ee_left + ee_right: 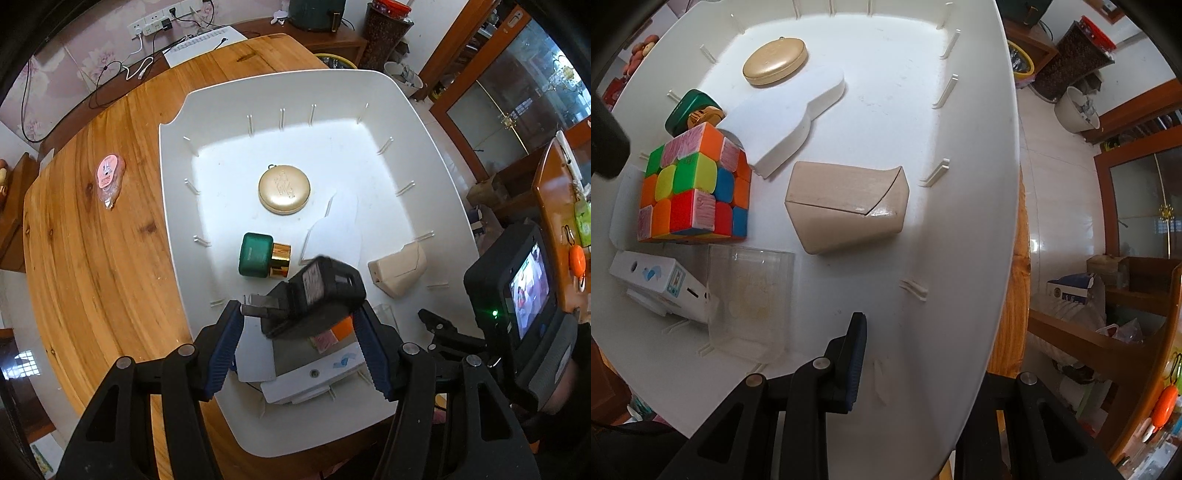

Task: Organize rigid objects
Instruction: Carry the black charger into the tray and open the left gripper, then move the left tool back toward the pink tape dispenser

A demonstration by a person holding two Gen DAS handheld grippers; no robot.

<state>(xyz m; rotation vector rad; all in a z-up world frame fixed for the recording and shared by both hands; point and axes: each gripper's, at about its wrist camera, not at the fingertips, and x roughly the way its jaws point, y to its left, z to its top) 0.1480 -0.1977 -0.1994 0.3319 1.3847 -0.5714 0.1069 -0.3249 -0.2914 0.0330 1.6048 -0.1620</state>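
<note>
Left gripper (299, 317), jaws about half spread, clamps a black power adapter (317, 295) between its blue pads: metal prongs against the left pad, body slanting up to the right pad. Adapter hangs over the near end of a white tray (436, 155).

Beneath it in the tray: a white box (314, 380) and a Rubik's cube (694, 188), mostly hidden in the left view. Farther in: a green bottle with gold cap (264, 260), a beige angular box (399, 271), a white flat piece (332, 229), then a round gold compact (284, 189).

Right gripper (916, 365) straddles the tray's near rim, one finger (855, 354) inside; narrow gap, pinching the wall. A clear container (750, 306) lies beside it.

Tray sits on a wooden table (99, 258).
</note>
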